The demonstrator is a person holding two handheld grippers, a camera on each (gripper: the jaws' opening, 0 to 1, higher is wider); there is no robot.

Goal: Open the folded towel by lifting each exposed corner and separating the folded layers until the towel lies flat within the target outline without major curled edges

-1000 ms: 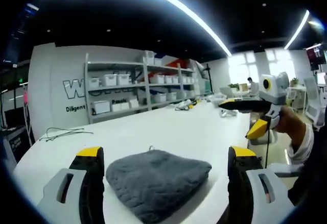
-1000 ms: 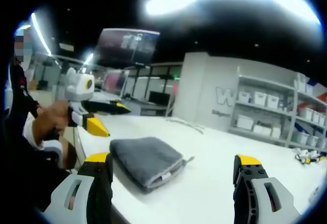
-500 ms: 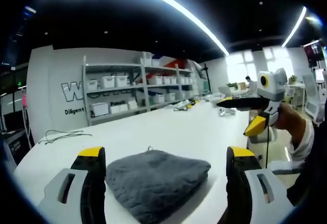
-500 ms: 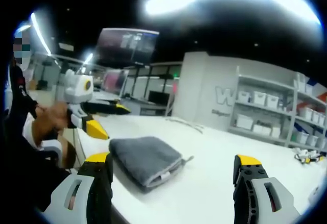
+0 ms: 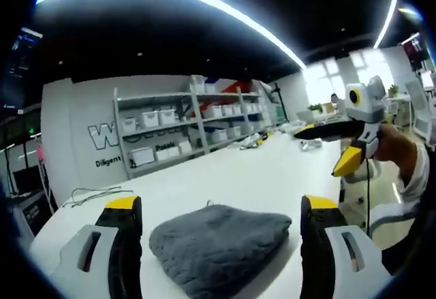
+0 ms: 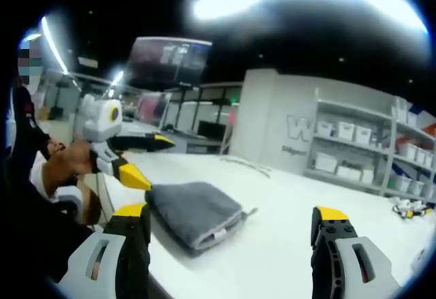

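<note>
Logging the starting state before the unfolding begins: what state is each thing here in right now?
Grey towel: folded, lying on the white table, untouched.
Left gripper: open, held in the air near the towel's edge.
Right gripper: open, held in the air above the table.
Storage bins: sitting on the shelf unit, lids on.
Cable: lying loose on the table.
</note>
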